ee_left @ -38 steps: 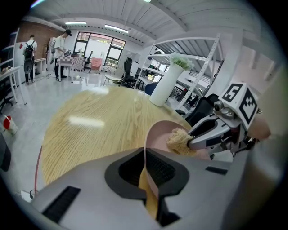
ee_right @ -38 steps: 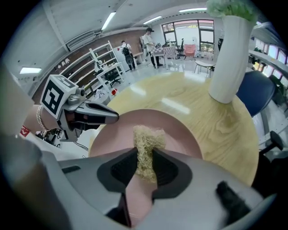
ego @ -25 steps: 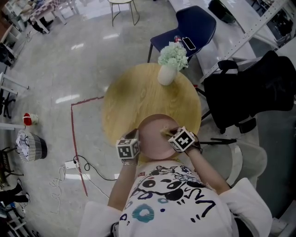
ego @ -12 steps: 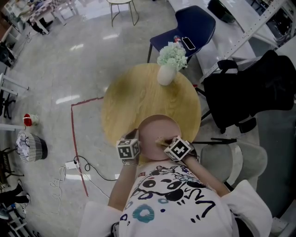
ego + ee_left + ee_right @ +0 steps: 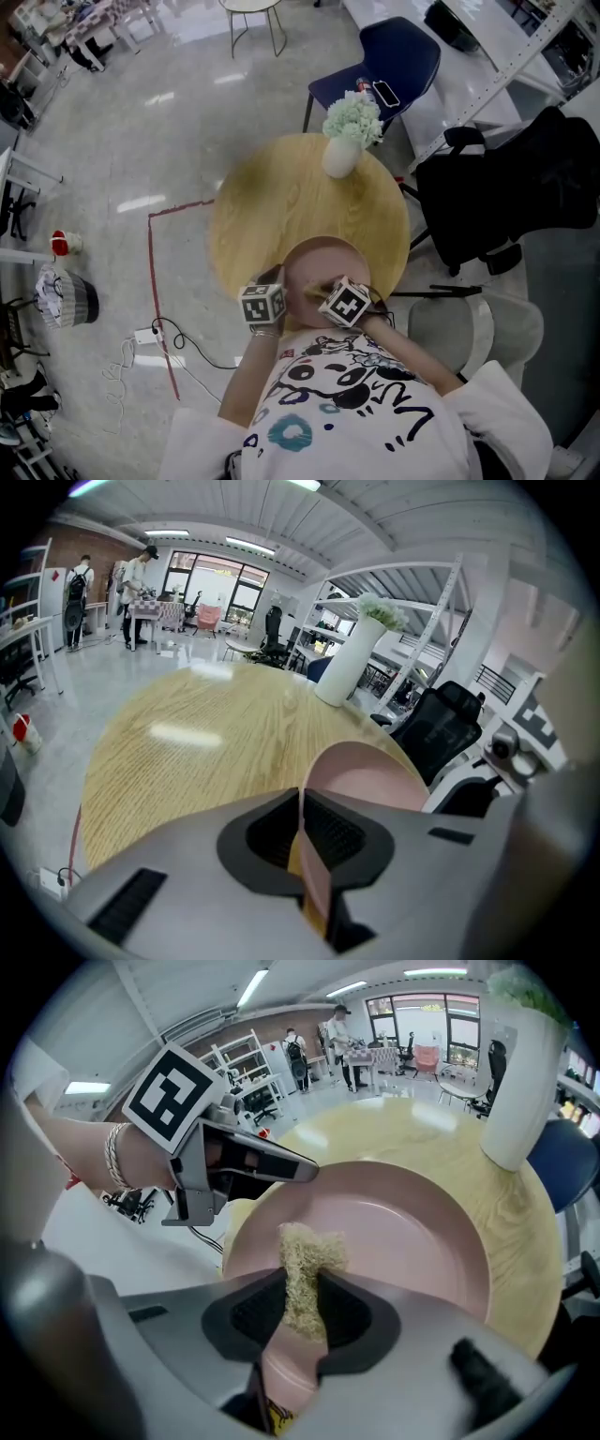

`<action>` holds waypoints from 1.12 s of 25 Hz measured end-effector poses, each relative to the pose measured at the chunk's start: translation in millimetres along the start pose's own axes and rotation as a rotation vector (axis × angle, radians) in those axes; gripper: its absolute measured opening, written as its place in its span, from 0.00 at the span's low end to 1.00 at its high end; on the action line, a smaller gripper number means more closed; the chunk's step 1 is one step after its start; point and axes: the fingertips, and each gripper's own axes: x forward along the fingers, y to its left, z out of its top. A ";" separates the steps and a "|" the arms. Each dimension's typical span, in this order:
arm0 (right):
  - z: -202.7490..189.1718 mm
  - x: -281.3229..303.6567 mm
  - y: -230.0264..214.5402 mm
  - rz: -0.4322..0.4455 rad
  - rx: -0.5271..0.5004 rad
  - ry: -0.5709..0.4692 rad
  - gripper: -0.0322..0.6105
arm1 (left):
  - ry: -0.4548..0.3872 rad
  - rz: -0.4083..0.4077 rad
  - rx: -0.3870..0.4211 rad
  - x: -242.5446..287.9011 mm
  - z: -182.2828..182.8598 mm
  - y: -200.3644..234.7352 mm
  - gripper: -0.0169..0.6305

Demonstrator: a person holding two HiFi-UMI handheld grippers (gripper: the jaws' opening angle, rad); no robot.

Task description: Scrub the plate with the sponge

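A pink plate (image 5: 319, 265) rests at the near edge of the round wooden table (image 5: 281, 192). My left gripper (image 5: 272, 281) is shut on the plate's left rim; in the left gripper view the thin pink rim (image 5: 312, 874) runs between the jaws. My right gripper (image 5: 317, 291) is shut on a tan scrubbing sponge (image 5: 305, 1274) and presses it onto the plate (image 5: 412, 1232) near its front-left part. In the right gripper view the left gripper (image 5: 305, 1174) shows at the plate's far-left rim.
A white vase of pale flowers (image 5: 345, 141) stands at the table's far side. A blue chair (image 5: 389, 56) is behind the table, a black office chair (image 5: 506, 187) at the right. A red tape line (image 5: 155, 281) and cables lie on the floor at the left.
My right gripper has slid the sponge leftward across the plate, toward the left gripper. The left gripper and the plate have stayed where they were.
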 end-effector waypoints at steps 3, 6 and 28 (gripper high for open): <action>3.9 -1.7 0.6 0.009 0.000 0.006 0.22 | 0.001 -0.001 0.001 1.0 -0.2 0.1 0.06; 11.1 -0.8 -1.8 -0.002 -0.006 -0.008 0.22 | 0.005 -0.002 0.007 0.2 -0.7 0.5 0.06; 24.5 4.2 -14.0 -0.041 -0.032 -0.014 0.22 | 0.016 -0.007 0.006 0.3 -4.0 2.7 0.06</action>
